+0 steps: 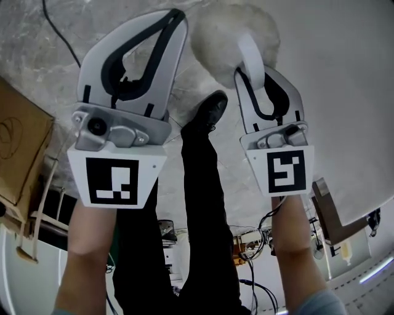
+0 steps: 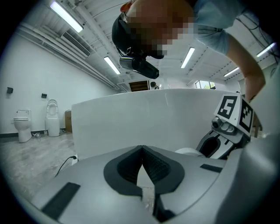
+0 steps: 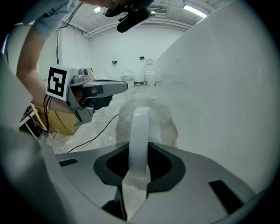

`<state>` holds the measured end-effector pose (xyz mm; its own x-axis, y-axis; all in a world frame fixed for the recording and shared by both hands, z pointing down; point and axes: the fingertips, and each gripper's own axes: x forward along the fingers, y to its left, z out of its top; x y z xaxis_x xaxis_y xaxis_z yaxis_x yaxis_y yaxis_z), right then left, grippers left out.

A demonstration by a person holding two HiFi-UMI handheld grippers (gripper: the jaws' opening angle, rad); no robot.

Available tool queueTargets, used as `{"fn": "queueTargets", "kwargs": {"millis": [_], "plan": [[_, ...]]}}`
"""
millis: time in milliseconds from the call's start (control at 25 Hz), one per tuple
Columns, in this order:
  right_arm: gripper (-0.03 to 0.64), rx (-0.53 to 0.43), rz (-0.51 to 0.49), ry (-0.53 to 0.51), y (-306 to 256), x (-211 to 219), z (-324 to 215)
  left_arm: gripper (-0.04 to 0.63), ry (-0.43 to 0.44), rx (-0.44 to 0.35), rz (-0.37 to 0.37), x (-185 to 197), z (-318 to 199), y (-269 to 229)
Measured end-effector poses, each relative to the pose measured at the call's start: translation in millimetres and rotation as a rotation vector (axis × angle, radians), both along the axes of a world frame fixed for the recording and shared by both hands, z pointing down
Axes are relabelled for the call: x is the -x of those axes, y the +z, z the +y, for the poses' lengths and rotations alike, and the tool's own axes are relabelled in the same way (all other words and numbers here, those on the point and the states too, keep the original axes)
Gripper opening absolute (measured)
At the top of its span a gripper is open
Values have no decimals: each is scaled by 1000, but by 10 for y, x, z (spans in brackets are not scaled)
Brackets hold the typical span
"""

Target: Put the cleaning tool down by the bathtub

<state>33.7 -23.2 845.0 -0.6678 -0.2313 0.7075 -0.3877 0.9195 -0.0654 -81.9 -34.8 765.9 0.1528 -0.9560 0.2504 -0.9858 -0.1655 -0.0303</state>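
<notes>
The cleaning tool is a fluffy off-white pad (image 1: 221, 37) with a white loop handle (image 1: 249, 55). My right gripper (image 1: 249, 72) is shut on that handle; in the right gripper view the handle (image 3: 140, 131) stands between the jaws and the pad (image 3: 164, 118) hangs just beyond them. The pad is close to the white bathtub (image 1: 345, 92), whose wall (image 3: 227, 87) fills the right of that view. My left gripper (image 1: 175, 15) is beside it on the left, shut with nothing in it; its tips (image 2: 142, 148) meet in front of the bathtub wall (image 2: 153, 118).
A person's dark trouser leg and black shoe (image 1: 206, 114) stand on the grey marbled floor between the grippers. A cardboard box (image 1: 18, 141) sits at the left, and a black cable (image 1: 58, 31) crosses the floor. Two toilets (image 2: 22, 124) stand far off.
</notes>
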Motion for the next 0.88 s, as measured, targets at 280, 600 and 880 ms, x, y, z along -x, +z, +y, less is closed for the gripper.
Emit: {"fn": "queueTargets", "kwargs": {"millis": [280,600,880], "plan": [[100,3,24,-3,366,-67,44,15,3,5,10,-23,20,266],[100,21,69,-18,778,-177,21,15,21,23,7,-41,-3,502],[100,46,103,-25,1138,-171,60,15,30,24,1,-50,9,715]]}}
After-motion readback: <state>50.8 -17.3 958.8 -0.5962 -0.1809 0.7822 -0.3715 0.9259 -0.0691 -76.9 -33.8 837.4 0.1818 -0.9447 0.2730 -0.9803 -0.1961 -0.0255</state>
